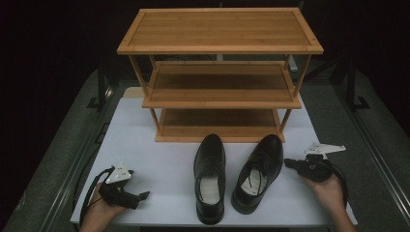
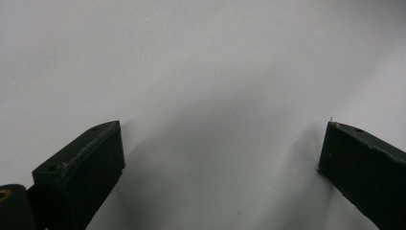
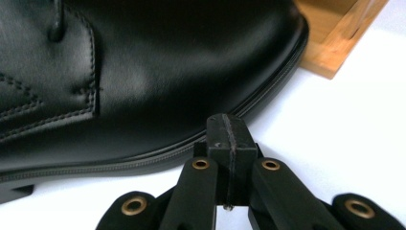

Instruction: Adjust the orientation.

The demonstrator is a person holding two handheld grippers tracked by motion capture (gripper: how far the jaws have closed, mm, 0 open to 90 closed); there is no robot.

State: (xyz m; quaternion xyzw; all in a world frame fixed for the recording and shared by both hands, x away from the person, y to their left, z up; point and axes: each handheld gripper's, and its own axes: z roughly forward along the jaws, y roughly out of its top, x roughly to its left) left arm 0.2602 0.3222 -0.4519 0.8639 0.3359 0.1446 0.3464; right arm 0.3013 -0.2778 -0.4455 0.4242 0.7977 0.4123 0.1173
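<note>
Two black leather dress shoes stand on the white table top in front of a wooden rack. The left shoe points straight at the rack; the right shoe is angled, toe toward the rack's right foot. My left gripper rests at the table's front left, held in a hand; its jaws stand wide apart over bare white surface, nothing between them. My right gripper sits just right of the right shoe. Its jaws are pressed together, their tip close to the shoe's sole edge.
A three-tier bamboo shoe rack stands at the back of the table, shelves bare; a corner of its base lies beyond the shoe's toe. Dark floor and stands surround the table. Cables trail from both grippers.
</note>
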